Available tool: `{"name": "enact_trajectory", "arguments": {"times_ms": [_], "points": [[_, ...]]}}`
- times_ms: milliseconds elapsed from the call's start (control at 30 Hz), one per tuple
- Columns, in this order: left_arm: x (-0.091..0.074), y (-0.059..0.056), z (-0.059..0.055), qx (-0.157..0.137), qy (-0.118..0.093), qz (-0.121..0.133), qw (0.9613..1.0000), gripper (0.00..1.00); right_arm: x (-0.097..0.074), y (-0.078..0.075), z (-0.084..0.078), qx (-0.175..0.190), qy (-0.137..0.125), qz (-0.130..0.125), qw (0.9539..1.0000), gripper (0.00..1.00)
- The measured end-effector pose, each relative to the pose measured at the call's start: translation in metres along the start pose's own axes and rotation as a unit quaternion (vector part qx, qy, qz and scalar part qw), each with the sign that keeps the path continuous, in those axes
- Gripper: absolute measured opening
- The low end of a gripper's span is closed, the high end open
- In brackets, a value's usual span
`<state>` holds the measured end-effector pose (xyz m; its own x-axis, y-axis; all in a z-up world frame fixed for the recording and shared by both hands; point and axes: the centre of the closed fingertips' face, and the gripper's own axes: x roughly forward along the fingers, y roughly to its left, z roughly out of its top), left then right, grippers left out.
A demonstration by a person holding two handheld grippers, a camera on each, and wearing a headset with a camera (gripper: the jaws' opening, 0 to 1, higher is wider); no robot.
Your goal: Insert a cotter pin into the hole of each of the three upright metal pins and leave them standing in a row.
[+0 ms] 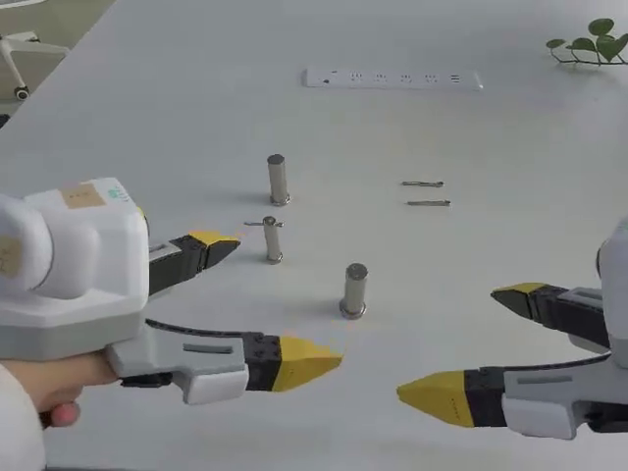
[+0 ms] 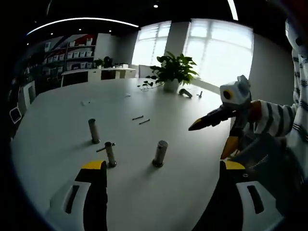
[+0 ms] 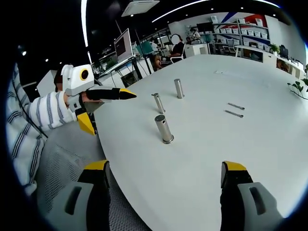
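Observation:
Three upright metal pins stand on the white table (image 1: 147, 128): a far pin (image 1: 278, 180), a middle pin (image 1: 272, 240) with a cotter pin through its top, and a near pin (image 1: 353, 290). Two loose cotter pins (image 1: 422, 183) (image 1: 429, 203) lie side by side to the right. My left gripper (image 1: 289, 299) is open and empty, just left of the near pin. My right gripper (image 1: 446, 341) is open and empty, right of that pin. In the left gripper view the near pin (image 2: 160, 153) stands between the jaws' line; the right gripper view has it (image 3: 164, 128) ahead.
A white power strip (image 1: 392, 78) lies at the far side of the table. Plant leaves (image 1: 589, 44) reach in at the far right corner. A chair base (image 1: 15, 59) stands off the table's left edge. A striped sleeve (image 3: 38, 115) holds the left gripper (image 3: 108, 94).

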<state>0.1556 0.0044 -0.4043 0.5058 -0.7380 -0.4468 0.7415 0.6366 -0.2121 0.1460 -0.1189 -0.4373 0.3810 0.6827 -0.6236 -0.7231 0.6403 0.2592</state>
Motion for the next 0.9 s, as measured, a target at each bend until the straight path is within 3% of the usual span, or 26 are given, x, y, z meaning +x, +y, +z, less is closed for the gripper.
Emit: {"name": "enact_trajectory", "arguments": {"times_ms": [200,500,767,833,900], "points": [[-0.006,-0.002,-0.005,-0.009,-0.004,0.002,0.9999,0.99,-0.003,-0.01,0.005,-0.025,0.016,-0.002,0.9996,0.94],[-0.018,0.005,-0.014,-0.02,0.002,0.032,0.9993,0.99,-0.002,-0.025,0.018,-0.082,0.052,0.008,0.9952,0.9],[-0.032,0.01,-0.017,-0.029,0.0,0.049,0.9984,0.99,0.007,-0.04,0.032,-0.169,0.103,0.024,0.98,0.85],[-0.035,0.011,-0.019,-0.034,0.003,0.054,0.9979,0.99,0.011,-0.046,0.032,-0.202,0.126,0.027,0.9708,0.83],[-0.037,0.012,-0.022,-0.033,0.008,0.057,0.9978,0.99,0.016,-0.057,0.036,-0.236,0.142,0.013,0.9612,0.8]]}}
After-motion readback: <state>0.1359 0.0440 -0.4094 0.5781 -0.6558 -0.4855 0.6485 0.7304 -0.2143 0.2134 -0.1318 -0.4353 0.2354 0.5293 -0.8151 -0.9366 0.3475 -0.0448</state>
